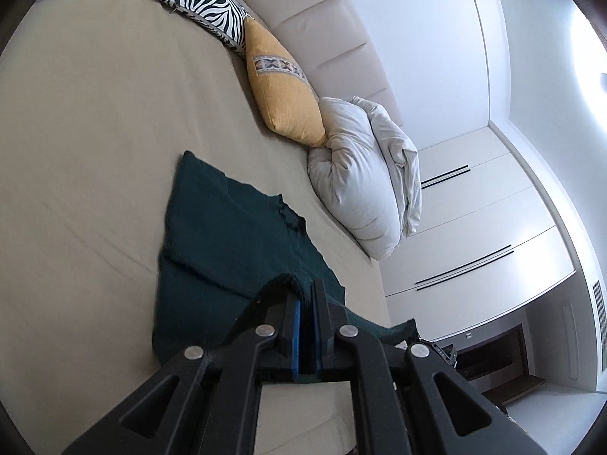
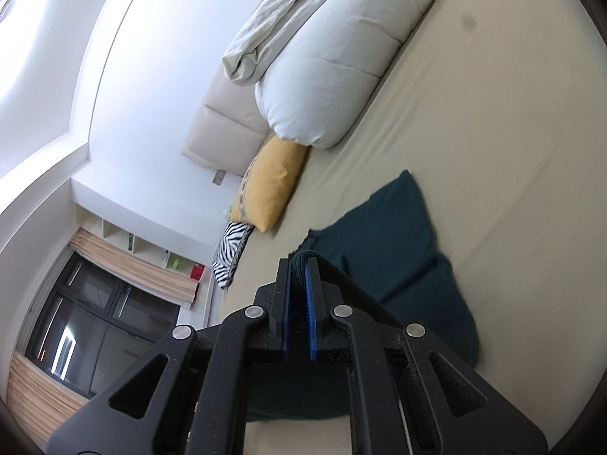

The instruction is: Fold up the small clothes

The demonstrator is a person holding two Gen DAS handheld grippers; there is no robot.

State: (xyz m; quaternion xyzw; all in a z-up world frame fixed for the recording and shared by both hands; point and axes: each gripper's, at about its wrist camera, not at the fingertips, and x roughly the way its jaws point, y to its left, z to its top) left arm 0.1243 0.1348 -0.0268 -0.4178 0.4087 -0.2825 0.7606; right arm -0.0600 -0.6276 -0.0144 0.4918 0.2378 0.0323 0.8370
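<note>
Beige bed (image 1: 95, 132): both tongs (image 1: 305, 292) (image 2: 299, 265) pinch, seemingly, the dark-green garment's (image 1: 212, 227) edge.

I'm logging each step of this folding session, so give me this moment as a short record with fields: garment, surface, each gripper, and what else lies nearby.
garment: dark green knit garment, partly lifted, the rest lying on the bed
surface: beige bed sheet
left gripper: shut on a garment edge
right gripper: shut on a bunched garment edge
along headboard: zebra-striped cushion, yellow cushion, white bundled duvet
fold state: not yet folded flat; both edges held above the sheet
</note>
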